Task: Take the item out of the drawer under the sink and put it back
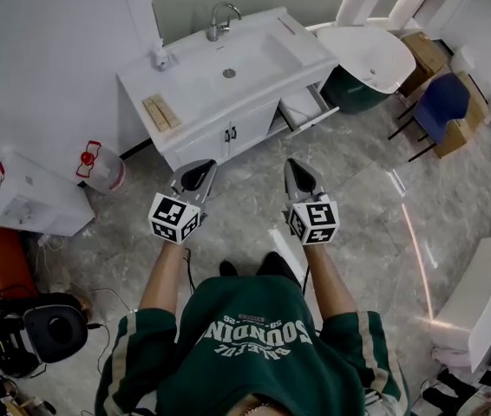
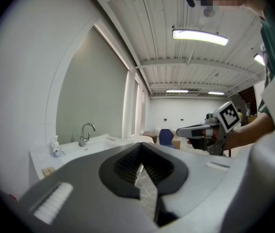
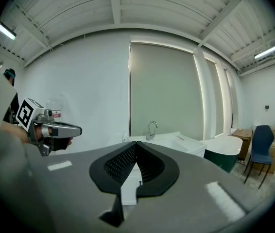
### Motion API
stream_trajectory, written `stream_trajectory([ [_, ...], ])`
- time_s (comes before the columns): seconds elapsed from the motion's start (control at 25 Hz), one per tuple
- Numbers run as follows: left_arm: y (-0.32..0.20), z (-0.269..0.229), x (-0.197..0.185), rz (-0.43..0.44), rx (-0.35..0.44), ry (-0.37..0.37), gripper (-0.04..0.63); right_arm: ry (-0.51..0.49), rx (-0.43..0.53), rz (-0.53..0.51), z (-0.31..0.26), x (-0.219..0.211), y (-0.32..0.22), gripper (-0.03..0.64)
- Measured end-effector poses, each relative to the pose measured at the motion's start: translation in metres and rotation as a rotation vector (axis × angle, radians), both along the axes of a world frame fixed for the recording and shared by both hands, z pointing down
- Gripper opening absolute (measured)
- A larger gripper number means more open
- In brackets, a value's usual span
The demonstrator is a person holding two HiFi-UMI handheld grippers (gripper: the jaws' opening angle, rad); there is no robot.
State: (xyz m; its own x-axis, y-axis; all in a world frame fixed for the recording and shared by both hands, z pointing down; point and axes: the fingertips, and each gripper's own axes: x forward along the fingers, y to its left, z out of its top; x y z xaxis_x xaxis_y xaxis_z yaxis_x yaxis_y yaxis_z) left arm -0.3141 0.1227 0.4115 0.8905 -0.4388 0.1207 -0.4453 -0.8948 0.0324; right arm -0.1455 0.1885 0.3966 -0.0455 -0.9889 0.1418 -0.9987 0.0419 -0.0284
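The white sink cabinet (image 1: 195, 85) stands against the wall ahead of me, with a faucet (image 1: 219, 20) at the back. At its right end a drawer (image 1: 304, 109) stands pulled open; I cannot make out what lies inside. My left gripper (image 1: 195, 176) and right gripper (image 1: 299, 180) are held side by side above the floor, short of the cabinet and touching nothing. Both are shut and empty. In the left gripper view the left gripper (image 2: 140, 147) points past the faucet (image 2: 85, 132). In the right gripper view the right gripper (image 3: 135, 144) points at the cabinet (image 3: 169, 142).
Wooden blocks (image 1: 160, 113) and a small bottle (image 1: 160, 56) sit on the counter's left end. A white tub (image 1: 371, 55) and a blue chair (image 1: 441, 102) stand to the right. A red-capped jug (image 1: 98, 167) and a white box (image 1: 33, 199) are on the left.
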Motion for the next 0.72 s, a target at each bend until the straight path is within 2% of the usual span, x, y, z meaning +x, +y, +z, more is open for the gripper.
stream_trajectory([
  [0.36,-0.031,0.006,0.050,0.042,0.003,-0.004,0.051,0.003,-0.001,0.051,0.007,0.051,-0.020,0.002],
  [0.72,-0.088,0.014,0.125,-0.019,-0.006,-0.018,0.051,-0.015,0.002,-0.027,0.011,0.125,-0.095,0.002],
])
